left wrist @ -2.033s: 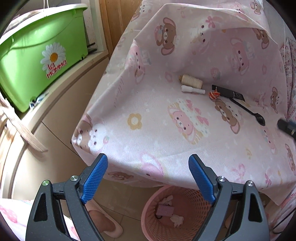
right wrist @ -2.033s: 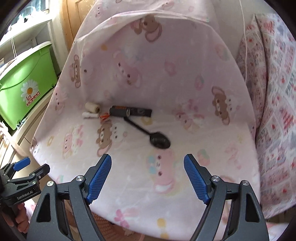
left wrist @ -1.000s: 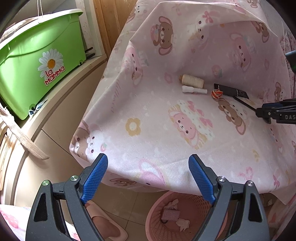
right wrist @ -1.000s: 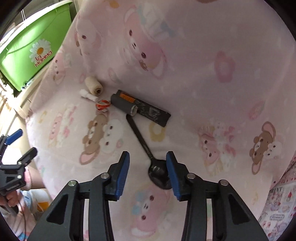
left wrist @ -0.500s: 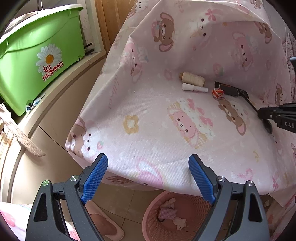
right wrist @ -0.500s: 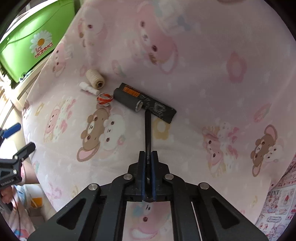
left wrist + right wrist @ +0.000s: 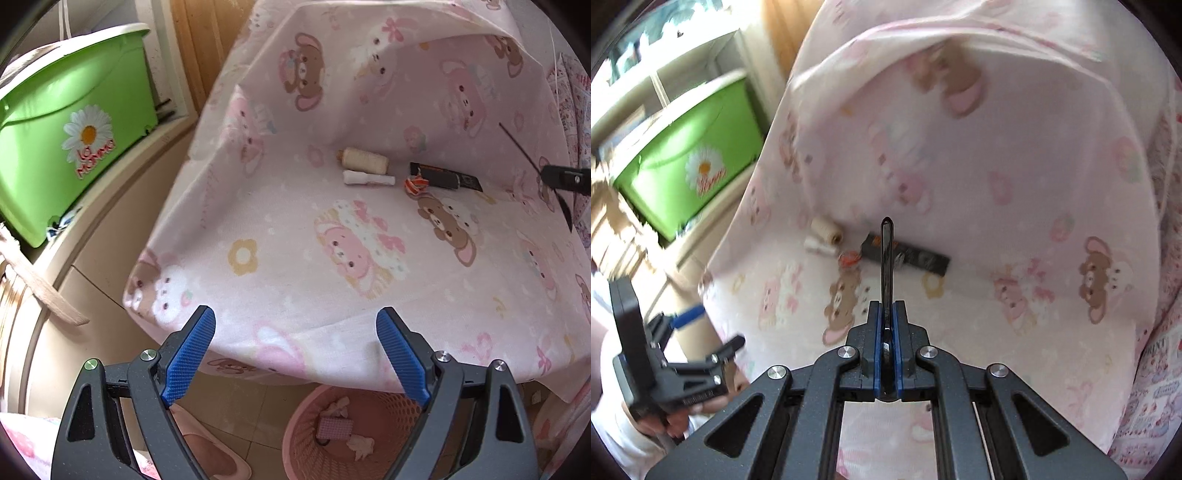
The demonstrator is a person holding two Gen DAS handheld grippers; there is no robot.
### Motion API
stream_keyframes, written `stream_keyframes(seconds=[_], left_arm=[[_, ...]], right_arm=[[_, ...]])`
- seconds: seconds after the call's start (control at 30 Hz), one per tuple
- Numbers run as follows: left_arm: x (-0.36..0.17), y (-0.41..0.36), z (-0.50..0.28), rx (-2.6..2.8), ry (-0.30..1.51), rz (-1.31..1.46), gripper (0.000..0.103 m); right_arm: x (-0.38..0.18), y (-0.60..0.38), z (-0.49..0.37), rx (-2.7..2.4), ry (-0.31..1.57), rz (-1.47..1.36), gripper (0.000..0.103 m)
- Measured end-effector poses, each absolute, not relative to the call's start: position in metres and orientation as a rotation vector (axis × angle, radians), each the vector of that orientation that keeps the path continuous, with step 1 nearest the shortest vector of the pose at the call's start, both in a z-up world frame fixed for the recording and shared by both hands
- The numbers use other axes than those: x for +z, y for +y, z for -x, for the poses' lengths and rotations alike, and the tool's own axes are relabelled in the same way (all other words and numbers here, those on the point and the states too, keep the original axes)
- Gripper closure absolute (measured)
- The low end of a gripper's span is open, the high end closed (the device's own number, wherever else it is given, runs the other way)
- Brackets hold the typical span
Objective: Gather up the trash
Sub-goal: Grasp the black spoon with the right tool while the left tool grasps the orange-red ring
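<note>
My right gripper (image 7: pixel 885 306) is shut on a black plastic spoon (image 7: pixel 887 258), whose handle sticks up and forward from the pads, clear of the pink bear-print cloth (image 7: pixel 1015 229). In the left wrist view the spoon (image 7: pixel 517 144) hangs at the far right in the right gripper (image 7: pixel 546 176). On the cloth lie a beige thread spool (image 7: pixel 364 161), a white tube (image 7: pixel 367 180), an orange wrapper (image 7: pixel 415 184) and a black packet (image 7: pixel 445 176). My left gripper (image 7: pixel 295 321) is open, with nothing between its fingers, near the cloth's front edge, above a pink basket (image 7: pixel 306 454).
A green lidded bin (image 7: pixel 74 147) with a daisy sits on a shelf to the left. A pink slipper (image 7: pixel 207 454) lies on the floor beside the basket, which holds a few scraps. A patterned fabric (image 7: pixel 1160 369) borders the table on the right.
The right gripper closed on the spoon's bowl end and lifted it off the cloth, pulling back from the table. The left gripper has stayed open and nearly still.
</note>
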State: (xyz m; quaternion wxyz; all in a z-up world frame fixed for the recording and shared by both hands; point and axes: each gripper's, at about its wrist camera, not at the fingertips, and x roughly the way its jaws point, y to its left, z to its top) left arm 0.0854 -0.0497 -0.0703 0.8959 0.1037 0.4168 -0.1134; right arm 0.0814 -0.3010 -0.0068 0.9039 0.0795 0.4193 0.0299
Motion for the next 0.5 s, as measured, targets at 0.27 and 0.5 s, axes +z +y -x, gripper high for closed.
stream_keyframes(seconds=[0.27,0.5], left_arm=[[-0.048,-0.083,-0.118,-0.331,0.921,-0.189,0.038],[-0.042,-0.148,-0.153,-0.475,0.919,-0.245,0.047]], right_arm=[[-0.01,-0.326,-0.087,-0.019,0.889,-0.18,0.097],[-0.015,-0.332,-0.09,-0.042,0.917,-0.213,0.097]])
